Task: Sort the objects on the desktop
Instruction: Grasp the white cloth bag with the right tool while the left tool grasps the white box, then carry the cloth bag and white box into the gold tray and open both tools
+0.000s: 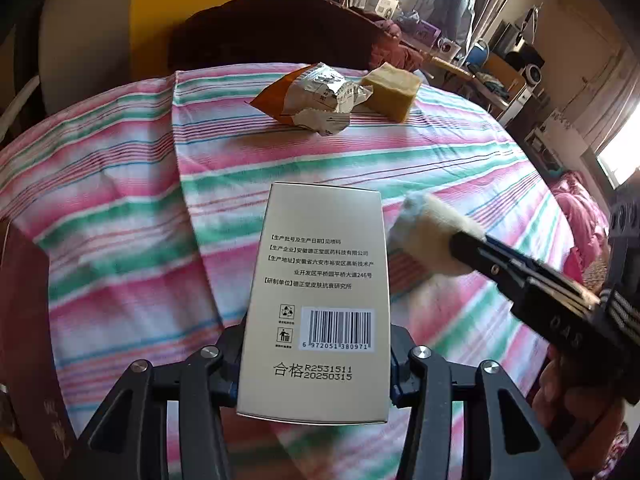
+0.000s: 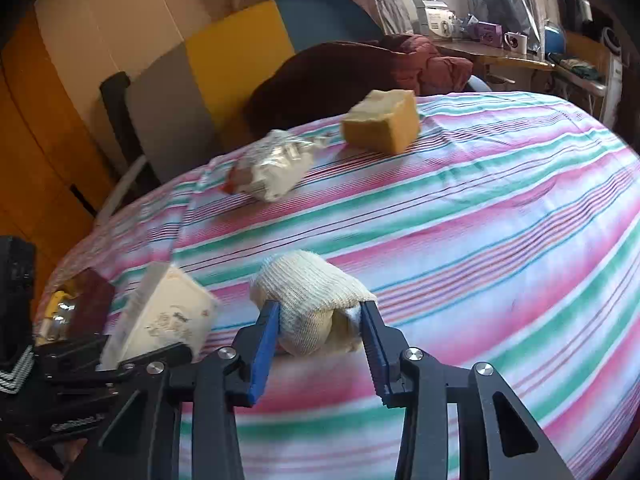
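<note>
A beige carton point(image 1: 320, 280) with a barcode and printed text stands between the fingers of my left gripper point(image 1: 316, 344), which is shut on its lower half. My right gripper point(image 2: 320, 312) is shut on a rolled cream sock point(image 2: 312, 292), held just above the striped tablecloth point(image 2: 480, 220). In the left wrist view the sock point(image 1: 424, 224) and right gripper point(image 1: 464, 244) sit just right of the carton. At the far side of the table lie a crumpled snack wrapper point(image 1: 320, 96) and a yellow sponge block point(image 1: 392, 88), close together. The carton point(image 2: 168, 312) appears left of the sock.
A dark red box point(image 1: 24, 320) sits at the table's left edge, with small yellow items point(image 2: 56, 308) beside it. A dark maroon bundle of fabric point(image 1: 272, 32) lies beyond the far edge. A cluttered desk point(image 2: 500, 52) stands at the back right.
</note>
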`<act>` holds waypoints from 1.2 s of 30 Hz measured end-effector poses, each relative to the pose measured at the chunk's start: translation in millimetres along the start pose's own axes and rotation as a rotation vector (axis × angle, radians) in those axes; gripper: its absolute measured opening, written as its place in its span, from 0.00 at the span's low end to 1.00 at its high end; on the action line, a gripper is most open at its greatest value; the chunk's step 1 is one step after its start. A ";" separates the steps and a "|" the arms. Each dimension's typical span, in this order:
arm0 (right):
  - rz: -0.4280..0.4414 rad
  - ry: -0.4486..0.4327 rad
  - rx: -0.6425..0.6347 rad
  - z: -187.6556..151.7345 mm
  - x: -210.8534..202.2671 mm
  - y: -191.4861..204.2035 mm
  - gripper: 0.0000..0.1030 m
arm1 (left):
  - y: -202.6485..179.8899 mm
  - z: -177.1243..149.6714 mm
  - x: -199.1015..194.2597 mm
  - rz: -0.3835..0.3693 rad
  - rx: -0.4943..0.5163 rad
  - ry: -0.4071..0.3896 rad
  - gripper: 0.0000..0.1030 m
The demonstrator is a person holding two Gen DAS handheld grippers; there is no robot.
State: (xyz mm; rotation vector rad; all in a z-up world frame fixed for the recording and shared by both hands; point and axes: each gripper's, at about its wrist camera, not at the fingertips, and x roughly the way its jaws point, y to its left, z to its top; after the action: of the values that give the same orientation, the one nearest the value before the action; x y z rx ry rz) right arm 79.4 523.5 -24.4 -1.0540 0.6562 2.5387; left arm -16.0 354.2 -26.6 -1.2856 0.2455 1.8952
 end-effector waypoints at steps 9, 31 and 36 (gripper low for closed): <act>0.164 0.002 0.051 -11.7 -22.8 61.0 0.40 | 27.9 -23.6 -56.6 -0.027 -0.073 -0.075 0.49; 0.350 0.149 -0.016 -8.3 41.8 270.0 0.46 | 219.4 -60.9 -145.2 0.137 -0.290 -0.077 0.52; 0.373 0.123 -0.077 -17.7 32.8 276.9 0.51 | 237.2 -73.1 -158.2 0.131 -0.357 -0.135 0.56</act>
State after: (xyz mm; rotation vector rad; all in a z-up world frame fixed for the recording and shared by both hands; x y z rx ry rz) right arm -56.6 283.8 21.3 -1.2193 0.8651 2.8507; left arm -110.9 77.9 9.7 -1.3908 -0.0866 2.1990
